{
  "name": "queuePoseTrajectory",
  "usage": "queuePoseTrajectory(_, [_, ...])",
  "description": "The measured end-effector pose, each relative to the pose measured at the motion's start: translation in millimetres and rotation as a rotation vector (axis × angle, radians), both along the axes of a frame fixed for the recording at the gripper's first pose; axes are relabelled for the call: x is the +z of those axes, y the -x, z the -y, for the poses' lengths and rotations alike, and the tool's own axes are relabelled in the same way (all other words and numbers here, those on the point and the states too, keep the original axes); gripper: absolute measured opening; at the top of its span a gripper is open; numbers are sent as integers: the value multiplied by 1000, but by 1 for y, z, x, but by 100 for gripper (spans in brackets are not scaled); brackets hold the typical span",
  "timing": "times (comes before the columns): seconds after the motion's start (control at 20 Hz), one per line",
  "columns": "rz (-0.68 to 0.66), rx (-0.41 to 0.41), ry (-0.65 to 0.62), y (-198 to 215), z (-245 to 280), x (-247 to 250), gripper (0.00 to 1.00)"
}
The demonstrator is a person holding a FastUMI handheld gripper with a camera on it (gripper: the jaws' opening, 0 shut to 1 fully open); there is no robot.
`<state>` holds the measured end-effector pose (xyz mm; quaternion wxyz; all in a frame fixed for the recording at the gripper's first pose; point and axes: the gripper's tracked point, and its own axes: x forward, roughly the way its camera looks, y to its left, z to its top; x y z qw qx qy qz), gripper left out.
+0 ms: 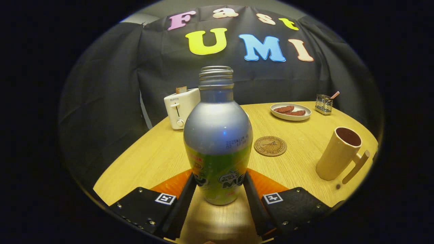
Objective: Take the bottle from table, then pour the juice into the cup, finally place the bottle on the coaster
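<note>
Bottle (217, 135) upright, uncapped, label partly hidden | hand-held gripper (219, 181) clamps its base | coaster (270, 146) beyond

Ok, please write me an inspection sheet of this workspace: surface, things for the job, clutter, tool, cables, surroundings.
Surface: round wooden table, bare wood between the things.
Job's things: bottle upright between the fingers, cap off; coaster beyond the bottle, nothing on it; cup farther off on the same side as the coaster, handle turned away from the bottle.
Clutter: toaster with a slice of bread sticking out; plate with food; small wire holder.
Tool: tool with both fingers against the bottle's lower sides.
Cables: nothing seen.
Surroundings: black cloth wall behind the table.
</note>
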<state>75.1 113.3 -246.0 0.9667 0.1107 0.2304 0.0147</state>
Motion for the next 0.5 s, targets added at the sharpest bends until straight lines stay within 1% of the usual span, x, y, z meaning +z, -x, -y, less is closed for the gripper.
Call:
queuePoseTrajectory(0.3, [21,-26,-83,-6,18,23,79])
queuePoseTrajectory(0.5, [17,-53,-134,-5,33,29,78])
